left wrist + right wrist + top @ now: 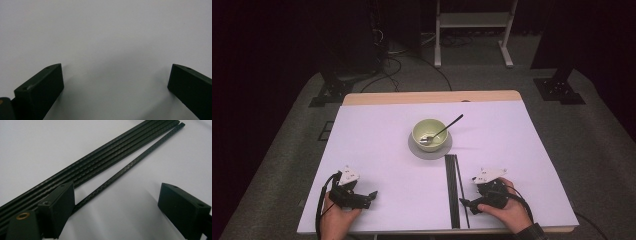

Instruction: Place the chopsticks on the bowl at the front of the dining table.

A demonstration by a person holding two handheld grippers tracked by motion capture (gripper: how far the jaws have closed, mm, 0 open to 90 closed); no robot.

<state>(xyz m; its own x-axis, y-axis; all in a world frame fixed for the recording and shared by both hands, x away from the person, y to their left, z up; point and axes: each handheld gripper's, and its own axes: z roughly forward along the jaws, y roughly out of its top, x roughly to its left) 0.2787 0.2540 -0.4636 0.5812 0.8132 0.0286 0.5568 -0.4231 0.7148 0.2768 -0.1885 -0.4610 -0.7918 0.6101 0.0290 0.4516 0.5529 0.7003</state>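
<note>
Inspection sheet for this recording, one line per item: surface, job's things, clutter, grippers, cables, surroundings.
Surface: white table, wooden strip along its far edge.
Job's things: black rods lie side by side near the right gripper; one single rod lies slightly apart from the bundle.
Clutter: green bowl on a grey saucer, spoon resting in the bowl.
Grippers: left gripper open over bare table; right gripper open, jaws astride the single rod.
Cables: black cable trails from the left gripper; more on the floor beyond the table.
Surroundings: grey floor, white frame, black stand bases.
</note>
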